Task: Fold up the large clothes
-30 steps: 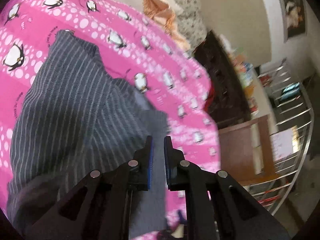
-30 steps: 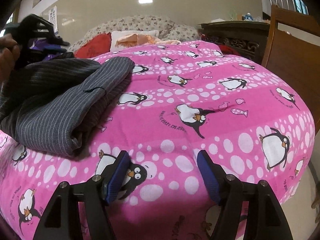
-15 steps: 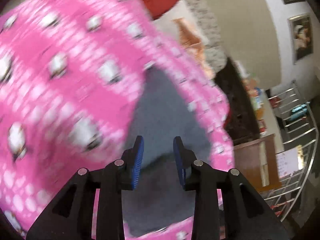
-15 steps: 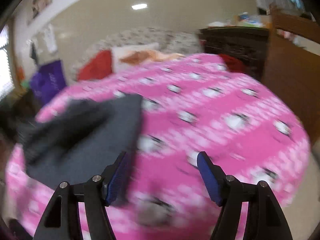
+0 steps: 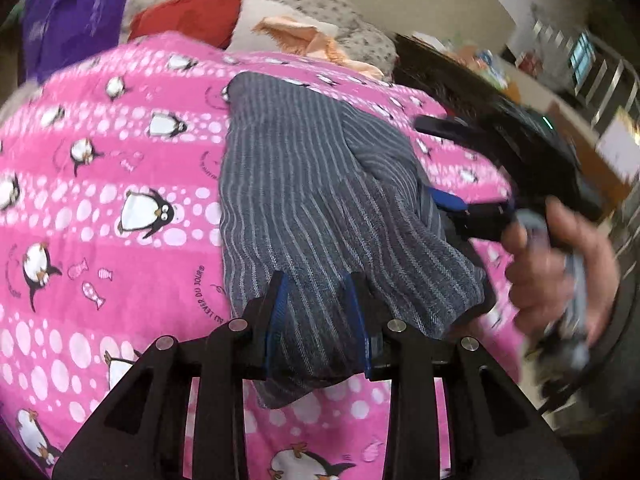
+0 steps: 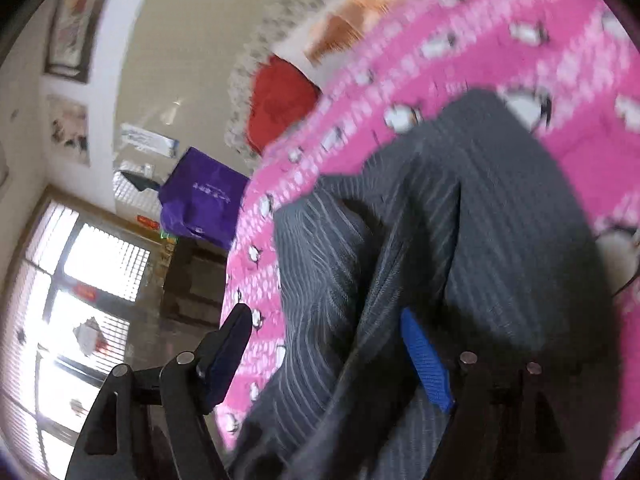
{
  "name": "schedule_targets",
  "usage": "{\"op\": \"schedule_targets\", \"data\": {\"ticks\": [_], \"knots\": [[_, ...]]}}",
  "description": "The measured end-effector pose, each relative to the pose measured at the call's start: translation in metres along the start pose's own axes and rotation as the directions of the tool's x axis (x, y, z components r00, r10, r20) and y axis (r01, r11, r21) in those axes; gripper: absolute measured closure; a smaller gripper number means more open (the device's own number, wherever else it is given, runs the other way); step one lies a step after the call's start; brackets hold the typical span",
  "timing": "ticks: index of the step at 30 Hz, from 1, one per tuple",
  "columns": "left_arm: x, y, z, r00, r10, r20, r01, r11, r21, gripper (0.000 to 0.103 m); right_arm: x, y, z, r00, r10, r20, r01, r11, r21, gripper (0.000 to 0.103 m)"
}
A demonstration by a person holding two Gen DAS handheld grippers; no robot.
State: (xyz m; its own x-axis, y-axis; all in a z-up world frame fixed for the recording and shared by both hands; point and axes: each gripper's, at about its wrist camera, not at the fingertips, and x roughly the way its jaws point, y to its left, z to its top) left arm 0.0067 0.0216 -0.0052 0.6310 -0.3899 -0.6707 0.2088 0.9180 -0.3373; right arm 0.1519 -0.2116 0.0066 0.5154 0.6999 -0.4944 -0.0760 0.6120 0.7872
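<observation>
A grey pinstriped garment point(image 5: 320, 192) lies folded in a long bundle on the pink penguin-print bedspread point(image 5: 120, 208). My left gripper point(image 5: 316, 316) is open, its blue pads either side of the bundle's near end. My right gripper point(image 6: 328, 356) is open over the same garment point(image 6: 460, 240), one blue pad against a fold, the other out past the bed's side. In the left wrist view the right gripper point(image 5: 452, 204) comes in from the right, held by a hand point(image 5: 560, 272), its pad at the garment's right edge.
Red point(image 5: 192, 16), white and orange pillows point(image 5: 296, 32) sit at the head of the bed. A purple bag point(image 6: 204, 196) hangs beside the bed near a window point(image 6: 80, 280). Dark wooden furniture point(image 5: 448, 76) stands to the right of the bed.
My left gripper has opened, let go of the garment and swung round to its near end. My right gripper has moved from the bare bedspread onto the garment's right side.
</observation>
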Motion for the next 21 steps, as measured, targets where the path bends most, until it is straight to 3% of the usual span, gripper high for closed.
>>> {"op": "schedule_targets", "data": {"ticks": [6, 9, 10, 11, 13, 16, 18, 21], "knots": [[0.005, -0.001, -0.012, 0.998, 0.043, 0.036, -0.046, 0.997, 0.063, 0.074, 0.023, -0.004, -0.001, 0.992, -0.093, -0.081, 0.094, 0.996, 0.006, 0.028], [0.006, -0.005, -0.012, 0.997, 0.066, 0.046, -0.070, 0.994, 0.089, 0.074, 0.034, 0.008, 0.003, 0.986, -0.160, -0.050, 0.155, 0.985, -0.080, 0.035], [0.007, -0.006, -0.012, 0.996, 0.074, 0.049, -0.078, 0.992, 0.098, 0.074, 0.039, 0.016, 0.006, 0.975, -0.221, -0.022, 0.215, 0.965, -0.150, 0.045], [0.008, -0.008, -0.012, 0.996, 0.079, 0.049, -0.083, 0.991, 0.104, 0.074, 0.042, 0.019, 0.006, 0.967, -0.255, -0.011, 0.248, 0.949, -0.193, 0.063], [0.006, -0.008, -0.009, 0.997, 0.072, 0.041, -0.075, 0.993, 0.093, 0.074, 0.055, 0.026, 0.012, 0.959, -0.282, -0.034, 0.261, 0.921, -0.290, 0.089], [0.001, -0.010, 0.003, 1.000, -0.004, 0.027, 0.002, 0.997, 0.073, 0.074, 0.058, 0.052, 0.019, 0.948, -0.319, -0.014, 0.275, 0.836, -0.475, 0.096], [-0.005, -0.016, 0.013, 0.998, -0.061, 0.028, 0.058, 0.996, 0.073, 0.074, 0.048, 0.070, 0.032, 0.957, -0.289, -0.013, 0.238, 0.812, -0.533, 0.097], [-0.020, -0.022, 0.025, 0.991, -0.115, 0.075, 0.109, 0.991, 0.078, 0.073, 0.030, 0.088, 0.050, 0.955, -0.295, -0.033, 0.214, 0.762, -0.611, 0.097]]}}
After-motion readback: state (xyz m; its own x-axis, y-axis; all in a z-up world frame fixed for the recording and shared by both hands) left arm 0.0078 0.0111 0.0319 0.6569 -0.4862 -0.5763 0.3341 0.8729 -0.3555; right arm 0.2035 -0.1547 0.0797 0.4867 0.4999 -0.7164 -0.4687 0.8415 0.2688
